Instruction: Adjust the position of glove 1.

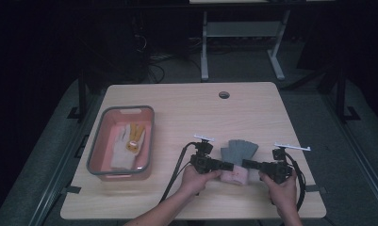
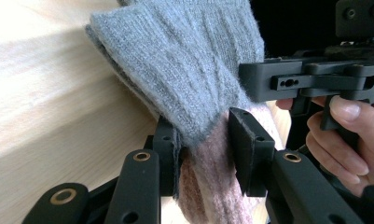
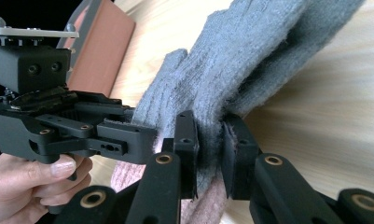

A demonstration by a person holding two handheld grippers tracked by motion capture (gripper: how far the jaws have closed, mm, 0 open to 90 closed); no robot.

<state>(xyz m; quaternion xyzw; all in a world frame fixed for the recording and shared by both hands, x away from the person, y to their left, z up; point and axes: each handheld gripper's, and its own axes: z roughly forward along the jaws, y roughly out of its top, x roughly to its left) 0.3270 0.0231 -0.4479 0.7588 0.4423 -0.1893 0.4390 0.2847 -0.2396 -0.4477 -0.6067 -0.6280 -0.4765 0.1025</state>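
Grey-and-pink knit glove (image 1: pixel 237 160) hangs between the left tool (image 1: pixel 228 165) and right tool (image 1: pixel 248 164), both clamped on its cuff, apparently to lift it off the tabletop (image 1: pixel 186 113).

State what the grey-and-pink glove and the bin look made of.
Glove: knitted yarn, likely wool or acrylic, matte and fuzzy; ribbed stitches and loose fibres show. Bin: seemingly moulded plastic, smooth pink walls, grey rim.
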